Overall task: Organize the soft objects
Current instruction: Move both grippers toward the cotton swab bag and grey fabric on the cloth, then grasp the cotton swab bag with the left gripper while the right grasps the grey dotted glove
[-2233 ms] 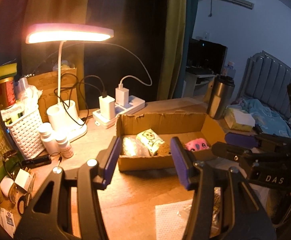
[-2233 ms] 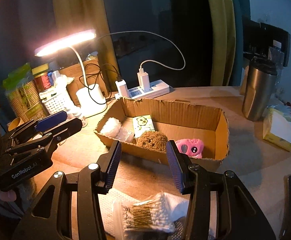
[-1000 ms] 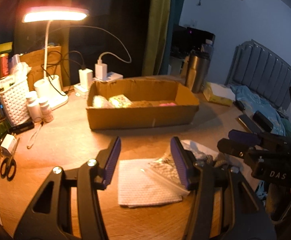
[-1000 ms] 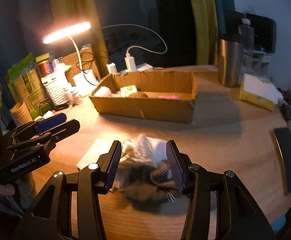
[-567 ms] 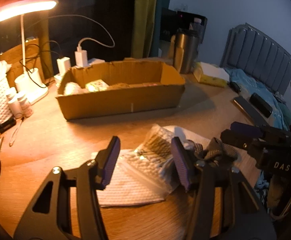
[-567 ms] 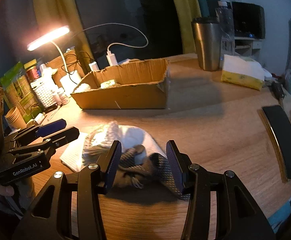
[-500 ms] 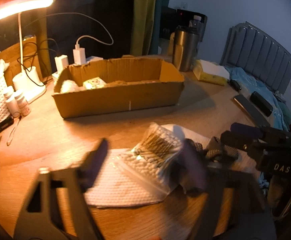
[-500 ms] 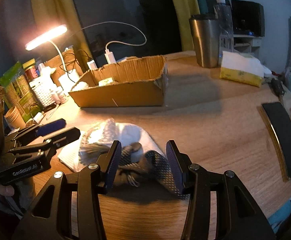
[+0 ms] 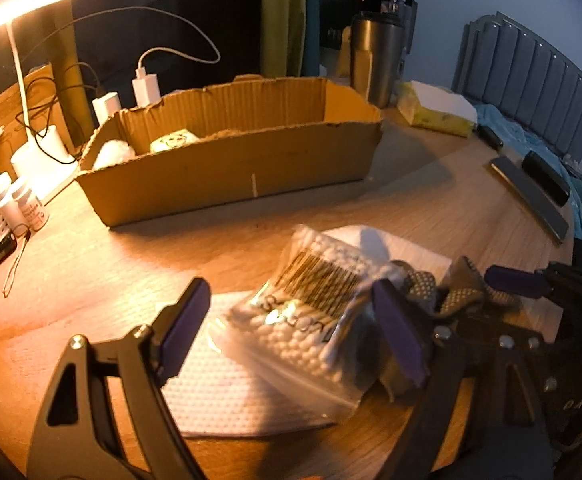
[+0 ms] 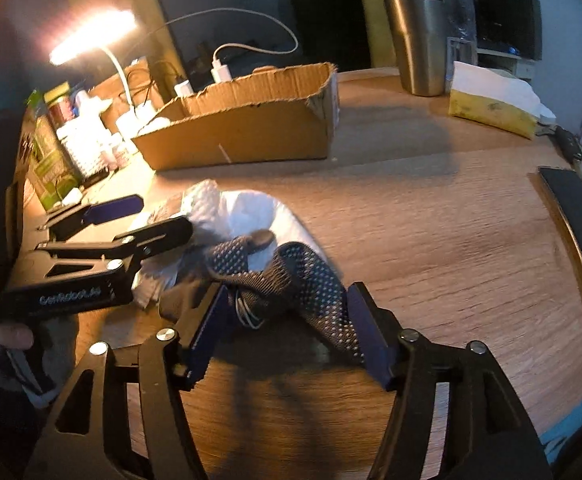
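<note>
One cardboard box (image 9: 227,168) sits at twelve o'clock on the surface (image 10: 431,216); one bag of cotton swabs (image 9: 311,312) lies between the spread, empty left gripper (image 9: 291,332) fingers, and the slick plastic may slip; one dotted glove (image 10: 291,280) lies within the right gripper (image 10: 287,328), whose fingers have just been widening and may snag its loose folds.

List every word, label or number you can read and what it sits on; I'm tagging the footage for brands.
"GenRobot.AI", slightly blurred: side of the left gripper, in the right wrist view.
"DAS": body of the right gripper, in the left wrist view.
Bag of cotton swabs: large upside-down letters, not clear enough to read.
Small bottles, green box: labels too small or blurred.
</note>
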`<action>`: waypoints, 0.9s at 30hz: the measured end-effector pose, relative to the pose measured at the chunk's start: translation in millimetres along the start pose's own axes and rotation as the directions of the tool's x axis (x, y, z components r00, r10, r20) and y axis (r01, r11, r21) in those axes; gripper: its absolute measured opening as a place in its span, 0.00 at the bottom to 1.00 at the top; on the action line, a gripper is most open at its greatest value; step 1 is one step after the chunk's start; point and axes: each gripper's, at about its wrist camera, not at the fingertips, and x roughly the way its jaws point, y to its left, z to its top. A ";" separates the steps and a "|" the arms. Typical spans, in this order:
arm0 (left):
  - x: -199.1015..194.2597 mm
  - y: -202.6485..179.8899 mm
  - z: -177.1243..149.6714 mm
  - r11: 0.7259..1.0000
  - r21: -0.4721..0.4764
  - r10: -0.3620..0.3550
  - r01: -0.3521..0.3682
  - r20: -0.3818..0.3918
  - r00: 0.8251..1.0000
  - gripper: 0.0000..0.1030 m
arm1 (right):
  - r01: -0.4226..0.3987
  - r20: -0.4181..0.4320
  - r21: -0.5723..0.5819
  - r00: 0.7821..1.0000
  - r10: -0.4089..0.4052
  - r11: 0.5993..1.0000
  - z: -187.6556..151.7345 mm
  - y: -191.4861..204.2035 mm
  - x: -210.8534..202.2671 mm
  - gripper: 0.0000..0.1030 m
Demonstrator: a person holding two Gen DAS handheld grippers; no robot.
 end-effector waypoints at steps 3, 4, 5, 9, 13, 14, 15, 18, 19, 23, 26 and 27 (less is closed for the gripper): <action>3.0 0.0 -0.1 1.000 0.006 -0.010 0.010 -0.010 1.000 0.82 | -0.007 -0.004 -0.007 1.000 0.007 1.000 -1.6 1.8 1.2 0.64; 4.4 0.3 -0.6 1.000 0.008 -0.013 0.013 -0.015 1.000 0.82 | -0.004 -0.001 -0.009 1.000 0.004 1.000 -1.9 2.1 0.9 0.64; 6.0 -0.1 -1.2 1.000 0.008 -0.016 0.016 -0.020 1.000 0.81 | -0.003 -0.002 -0.006 1.000 0.003 1.000 -1.7 1.5 1.1 0.64; 9.6 1.7 -5.3 1.000 0.002 -0.030 0.030 -0.034 0.999 0.81 | -0.008 -0.002 -0.011 1.000 0.008 1.000 -0.9 2.0 0.8 0.53; 7.6 0.5 -6.0 0.999 0.009 -0.038 0.038 -0.026 0.999 0.71 | -0.002 0.002 -0.046 1.000 0.002 0.999 -0.5 8.9 -0.3 0.40; 7.1 0.3 -5.9 0.999 0.012 -0.041 0.041 -0.025 0.999 0.68 | 0.004 0.003 -0.059 1.000 -0.004 0.998 -0.7 11.2 -0.5 0.39; 6.6 -0.1 -6.0 0.999 0.015 -0.044 0.045 -0.023 0.999 0.67 | 0.006 0.006 -0.071 1.000 -0.006 0.997 -0.9 13.5 -1.1 0.35; 3.6 -0.1 -6.7 0.998 0.020 -0.053 0.054 -0.016 0.998 0.63 | 0.010 0.014 -0.081 1.000 -0.009 0.997 -0.8 16.1 -3.3 0.27; 2.5 0.0 -7.2 0.998 0.022 -0.058 0.058 -0.014 0.998 0.62 | 0.013 0.019 -0.083 1.000 -0.011 0.996 -0.5 16.3 -4.5 0.23; -3.4 -0.3 -7.9 0.997 0.027 -0.066 0.065 0.003 0.998 0.60 | 0.019 0.031 -0.093 0.999 -0.017 0.995 0.5 18.8 -9.0 0.18; -7.8 0.2 -8.8 0.997 0.025 -0.069 0.069 0.013 0.998 0.60 | 0.023 0.043 -0.104 0.999 -0.018 0.994 2.0 22.2 -13.3 0.18; -9.5 0.8 -8.8 0.997 0.025 -0.070 0.070 0.016 0.997 0.60 | 0.023 0.048 -0.105 0.999 -0.018 0.994 2.9 22.9 -15.0 0.18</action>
